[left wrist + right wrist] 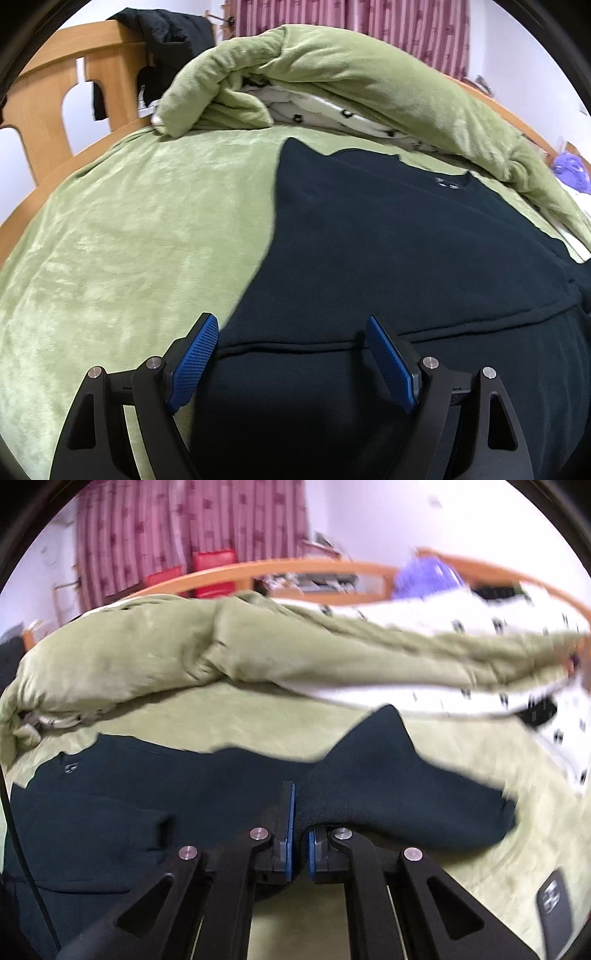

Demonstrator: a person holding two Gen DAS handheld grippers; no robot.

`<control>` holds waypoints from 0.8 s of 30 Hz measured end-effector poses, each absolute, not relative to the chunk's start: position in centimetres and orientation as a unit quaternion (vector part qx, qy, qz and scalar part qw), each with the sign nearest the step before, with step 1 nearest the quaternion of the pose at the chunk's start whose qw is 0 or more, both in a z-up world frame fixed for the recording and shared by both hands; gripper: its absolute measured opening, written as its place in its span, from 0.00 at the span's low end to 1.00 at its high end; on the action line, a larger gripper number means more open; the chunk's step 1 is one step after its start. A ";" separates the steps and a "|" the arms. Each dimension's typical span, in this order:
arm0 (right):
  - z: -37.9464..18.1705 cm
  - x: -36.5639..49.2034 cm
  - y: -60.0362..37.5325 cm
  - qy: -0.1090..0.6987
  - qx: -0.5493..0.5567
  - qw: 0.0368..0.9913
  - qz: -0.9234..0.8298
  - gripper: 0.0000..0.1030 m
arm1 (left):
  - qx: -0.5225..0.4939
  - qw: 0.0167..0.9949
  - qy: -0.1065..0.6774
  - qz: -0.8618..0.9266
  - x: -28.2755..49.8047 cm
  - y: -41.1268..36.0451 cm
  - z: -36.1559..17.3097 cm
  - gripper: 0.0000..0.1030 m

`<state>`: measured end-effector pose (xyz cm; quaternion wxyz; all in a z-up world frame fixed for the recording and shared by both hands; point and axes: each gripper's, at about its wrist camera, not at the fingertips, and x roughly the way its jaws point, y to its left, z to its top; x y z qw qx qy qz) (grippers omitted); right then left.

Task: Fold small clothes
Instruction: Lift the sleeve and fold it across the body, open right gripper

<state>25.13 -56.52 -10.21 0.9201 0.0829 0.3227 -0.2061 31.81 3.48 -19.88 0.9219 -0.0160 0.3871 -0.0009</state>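
We have the dark sweater (pixel 406 236) spread flat on the green bed blanket (pixel 122 236), collar away from us. Our right claw (pixel 300 834) is pinched shut on its right edge fabric; our left claw (pixel 291 354) hangs wide open over the hem, left edge nearest.

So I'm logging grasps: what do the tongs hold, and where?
Right tongs pinch the dark sweater on a bunched fold by its sleeve. Left tongs are open, holding nothing.
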 end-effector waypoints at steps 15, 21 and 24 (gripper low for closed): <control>-9.5 31.5 -27.3 0.330 -0.119 0.932 -0.087 0.05 | -0.084 0.913 0.398 -0.008 31.2 8.2 -18.9 0.79; -16.1 32.8 -23.6 0.381 -0.126 0.912 -0.082 0.16 | -0.090 0.912 0.400 -0.008 31.6 8.9 -19.0 0.79; -17.2 32.6 -23.7 0.392 -0.119 0.909 -0.072 0.40 | -0.095 0.911 0.400 -0.012 31.9 8.8 -19.0 0.79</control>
